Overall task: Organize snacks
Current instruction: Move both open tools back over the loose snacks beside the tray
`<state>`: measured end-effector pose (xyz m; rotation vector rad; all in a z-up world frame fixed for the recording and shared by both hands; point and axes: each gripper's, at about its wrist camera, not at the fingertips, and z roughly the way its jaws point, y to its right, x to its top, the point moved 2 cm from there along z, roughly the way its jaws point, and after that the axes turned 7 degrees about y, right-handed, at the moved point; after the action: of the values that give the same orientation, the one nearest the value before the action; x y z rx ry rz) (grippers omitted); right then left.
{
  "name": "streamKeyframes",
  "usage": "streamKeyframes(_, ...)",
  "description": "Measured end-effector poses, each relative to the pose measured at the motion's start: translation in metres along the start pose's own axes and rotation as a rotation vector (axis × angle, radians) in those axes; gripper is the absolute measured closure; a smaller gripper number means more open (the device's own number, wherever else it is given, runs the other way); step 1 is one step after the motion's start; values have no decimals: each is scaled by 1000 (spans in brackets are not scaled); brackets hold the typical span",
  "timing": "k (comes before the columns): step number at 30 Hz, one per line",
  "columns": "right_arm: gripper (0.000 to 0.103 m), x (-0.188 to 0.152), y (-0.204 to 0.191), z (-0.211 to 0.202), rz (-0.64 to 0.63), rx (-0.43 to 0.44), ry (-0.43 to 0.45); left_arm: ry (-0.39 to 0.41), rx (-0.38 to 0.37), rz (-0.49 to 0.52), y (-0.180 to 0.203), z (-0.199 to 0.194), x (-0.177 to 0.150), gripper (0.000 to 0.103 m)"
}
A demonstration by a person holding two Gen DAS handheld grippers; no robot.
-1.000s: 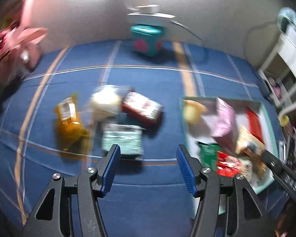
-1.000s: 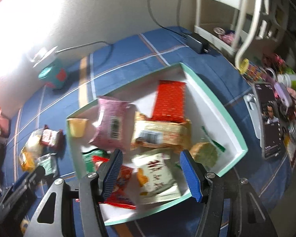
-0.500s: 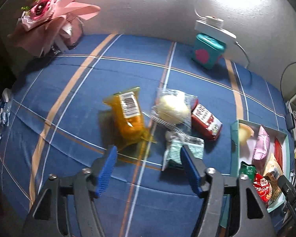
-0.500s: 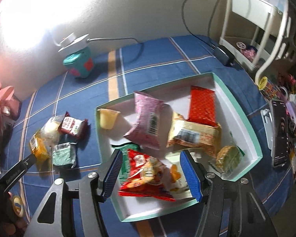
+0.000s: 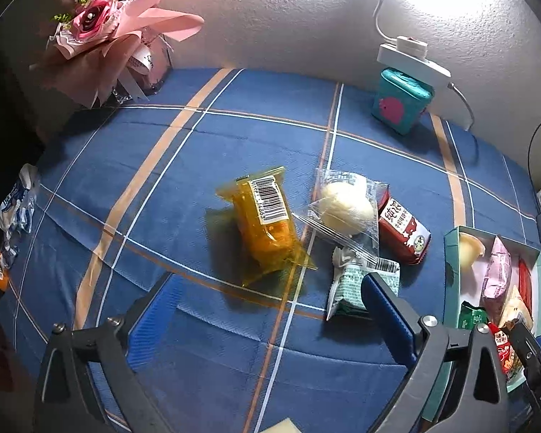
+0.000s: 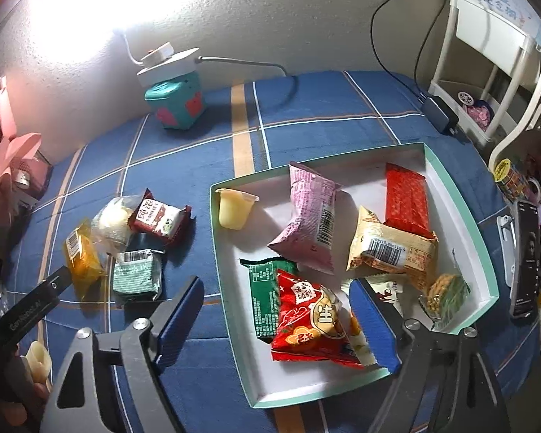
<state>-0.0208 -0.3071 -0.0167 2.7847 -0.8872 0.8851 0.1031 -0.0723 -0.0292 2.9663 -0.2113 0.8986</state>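
Now the left gripper (image 5: pixel 267 310) has just opened wide and holds nothing, above the orange pack (image 5: pixel 267 223) on the blue cloth (image 5: pixel 198 144). Next, the right gripper (image 6: pixel 276 319) has just opened too, empty, over the red bag (image 6: pixel 306 321) in the tray (image 6: pixel 461 209).

Snack count, tablecloth and tray

Four packets at nine o'clock: orange (image 6: pixel 83 256), clear (image 6: pixel 113 222), dark red (image 6: pixel 158 220), green-white (image 6: pixel 137 278). Tray (image 6: pixel 231 310): eight snacks. One teal box (image 6: pixel 175 103) at eleven.
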Motion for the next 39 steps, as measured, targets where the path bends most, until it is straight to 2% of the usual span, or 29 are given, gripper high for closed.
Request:
streamKeyframes(3,11,0,-1,0,1,-1,5,0,3,5,0,0,0,3)
streamKeyframes(4,2,0,0,0,3,-3,7,1,5,5,0,0,0,3)
streamKeyframes(5,0,0,0,0,5,-4,10,1,9,6,0,0,0,3)
streamKeyframes(14,0,1,-3,1,4,2,14,13,30,29,-8,-1,3,1)
streamKeyframes(17,0,1,-9,1,1,11,18,36,101,52,-23,-3,7,1)
streamKeyframes(28,0,-4,-64,8,-41,114,6,23,176,-121,-101,0,10,1)
streamKeyframes(33,0,-10,-99,18,-86,166,-7,30,164,-157,-113,1,15,1)
streamKeyframes(39,0,-15,-122,37,-121,192,-15,36,98,-120,-92,14,24,1)
